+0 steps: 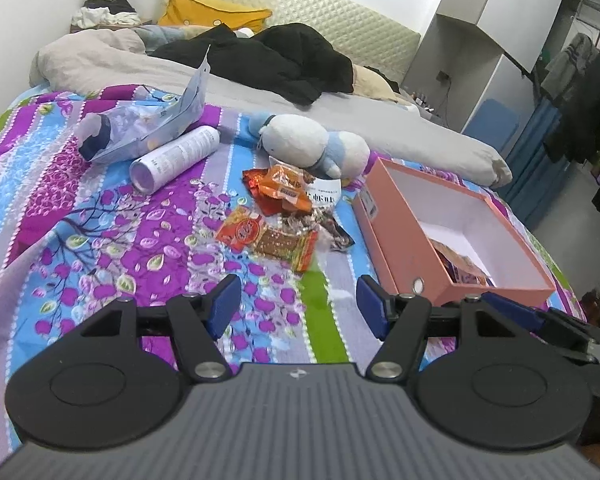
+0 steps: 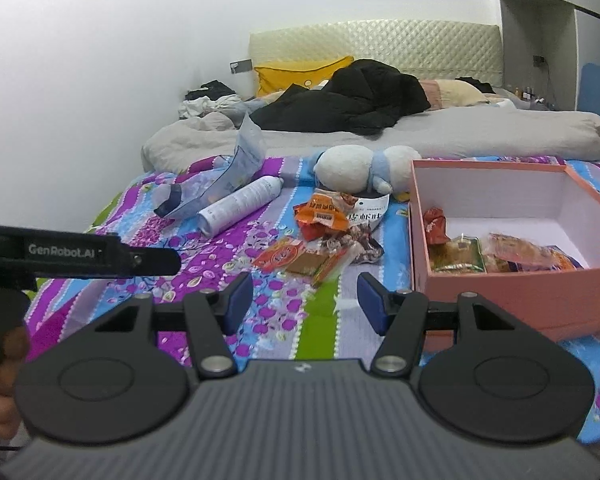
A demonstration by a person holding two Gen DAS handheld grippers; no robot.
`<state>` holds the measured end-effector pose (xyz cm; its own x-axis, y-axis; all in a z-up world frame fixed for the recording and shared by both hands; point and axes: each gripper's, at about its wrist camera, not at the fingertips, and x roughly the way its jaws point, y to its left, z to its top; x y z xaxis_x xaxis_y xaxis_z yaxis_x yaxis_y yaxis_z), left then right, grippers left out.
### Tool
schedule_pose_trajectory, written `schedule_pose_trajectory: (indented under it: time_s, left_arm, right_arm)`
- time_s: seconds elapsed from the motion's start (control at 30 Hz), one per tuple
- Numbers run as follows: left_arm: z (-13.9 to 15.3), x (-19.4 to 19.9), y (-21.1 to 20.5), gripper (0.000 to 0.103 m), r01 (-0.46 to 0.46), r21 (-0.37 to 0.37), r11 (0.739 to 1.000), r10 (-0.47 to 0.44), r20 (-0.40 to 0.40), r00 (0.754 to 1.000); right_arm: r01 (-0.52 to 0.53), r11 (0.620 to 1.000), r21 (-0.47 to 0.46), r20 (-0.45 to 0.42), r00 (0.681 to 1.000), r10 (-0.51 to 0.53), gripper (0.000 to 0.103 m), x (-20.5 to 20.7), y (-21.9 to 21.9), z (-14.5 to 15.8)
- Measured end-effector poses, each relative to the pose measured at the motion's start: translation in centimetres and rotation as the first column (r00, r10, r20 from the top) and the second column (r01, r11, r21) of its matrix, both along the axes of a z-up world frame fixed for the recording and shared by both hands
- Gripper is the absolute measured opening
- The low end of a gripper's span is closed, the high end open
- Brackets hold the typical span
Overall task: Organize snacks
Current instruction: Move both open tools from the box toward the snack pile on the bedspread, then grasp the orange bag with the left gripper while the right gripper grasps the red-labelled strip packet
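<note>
While the snacks [image 1: 284, 216] sit in a loose heap on the flowered bedspread [image 1: 100, 240], I've got both tools hanging over the near end of the bed. That heap is orange and red packets, some clear wrappers, a white slip of paper at its far side. Just right of it stands the pink box [image 1: 404, 248], lid off, with a few packets [image 2: 500, 256] already lying along its near wall; the far half of its white floor is bare. A narrow strip of bedspread separates the heap from the box's left wall.

My left gripper [image 1: 298, 308] has its blue pads apart, nothing between them, bare cloth below. My right gripper [image 2: 304, 304] is likewise spread and empty, its right finger close to the box's near corner. Between the grippers and the heap the cloth is open.

Beyond the heap lies a plush toy [image 1: 320, 144], touching the packets at the back. To the left, a white spray can [image 1: 176, 158] on its side and a crumpled plastic bag [image 1: 148, 124], well apart from the snacks. Further back, a grey blanket [image 1: 260, 84] and black clothes [image 1: 284, 56].
</note>
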<state>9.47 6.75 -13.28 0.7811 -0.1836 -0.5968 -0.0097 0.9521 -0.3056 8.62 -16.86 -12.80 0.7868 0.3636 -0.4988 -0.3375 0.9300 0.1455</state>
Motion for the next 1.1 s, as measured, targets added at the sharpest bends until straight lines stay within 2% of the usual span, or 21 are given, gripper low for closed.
schedule_pose_trajectory:
  time_s: [0.23, 0.57, 0.7, 0.83, 1.0, 1.1]
  left_arm:
    - [-2.6, 5.5, 1.6, 0.069, -0.005, -0.004, 1.0, 0.004, -0.029, 1.0]
    - [-7.5, 14.1, 3.5, 0.069, 0.014, 0.008, 1.0, -0.013, -0.075, 0.997]
    - [-8.9, 17.6, 3.2, 0.069, 0.04, 0.038, 0.998, -0.036, -0.088, 0.995]
    - [-10.1, 21.0, 2.4, 0.08, 0.067, 0.068, 0.995, -0.06, -0.099, 0.993]
    - [-11.4, 25.0, 1.7, 0.082, 0.093, 0.085, 0.992, -0.084, -0.104, 0.991]
    - [-12.0, 27.4, 1.2, 0.084, 0.11, 0.096, 0.989, -0.1, -0.101, 0.99]
  right_arm:
    - [-0.026, 1.0, -0.009, -0.046, 0.999, 0.025, 0.06, 3.7, 2.2, -3.3]
    - [-0.008, 1.0, -0.011, -0.098, 0.995, 0.007, 0.06, 9.5, 3.7, -8.5]
    - [0.004, 1.0, -0.006, -0.12, 0.993, -0.005, 0.06, 11.9, 3.8, -10.1]
    - [0.013, 1.0, 0.004, -0.14, 0.99, -0.012, 0.06, 14.2, 4.0, -11.8]
    - [0.018, 1.0, 0.025, -0.157, 0.988, -0.014, 0.06, 16.2, 4.1, -13.1]
    - [0.017, 1.0, -0.019, -0.125, 0.992, -0.019, 0.06, 16.9, 4.5, -13.5]
